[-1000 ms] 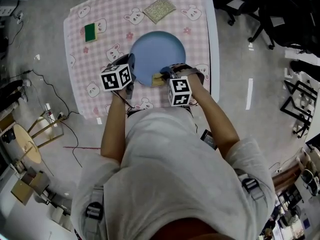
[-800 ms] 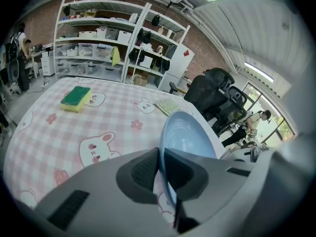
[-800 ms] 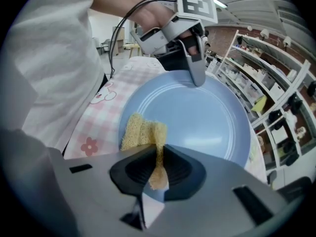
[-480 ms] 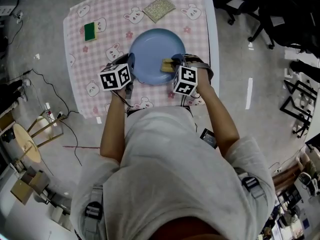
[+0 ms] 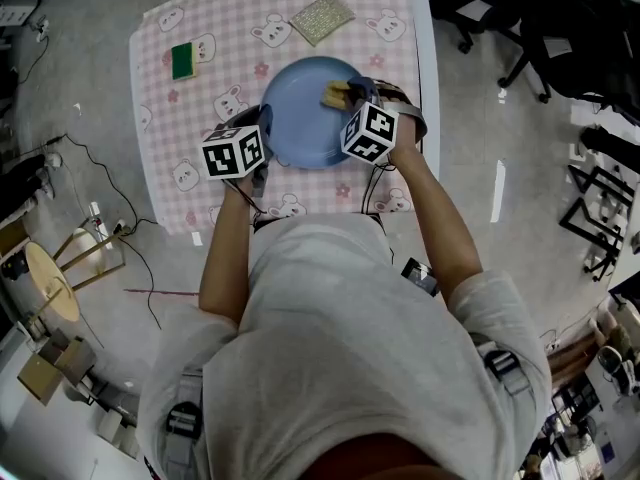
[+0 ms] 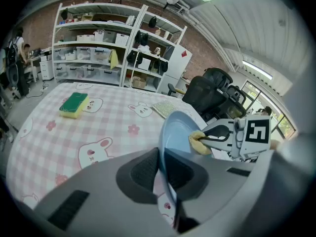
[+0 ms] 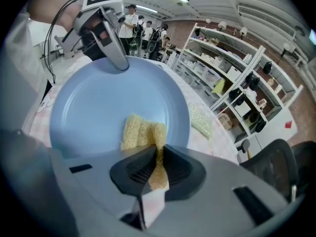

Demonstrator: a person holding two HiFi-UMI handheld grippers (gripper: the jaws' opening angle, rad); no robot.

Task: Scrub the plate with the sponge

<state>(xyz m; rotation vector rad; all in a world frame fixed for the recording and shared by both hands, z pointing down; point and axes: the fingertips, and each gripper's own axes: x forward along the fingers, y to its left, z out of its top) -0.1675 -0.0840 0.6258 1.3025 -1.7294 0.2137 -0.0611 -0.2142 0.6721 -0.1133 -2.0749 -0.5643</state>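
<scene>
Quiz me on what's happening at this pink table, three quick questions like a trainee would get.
1. True or false: the left gripper is shut on the rim of the blue plate.
2. Pick one. What does the right gripper hold against the plate? A) a yellow sponge B) a brush C) a towel
3. Count: how many cleaning pads lie untouched on the tablecloth?

Key
1. True.
2. A.
3. Two: the green sponge and the glittery pad.
</scene>
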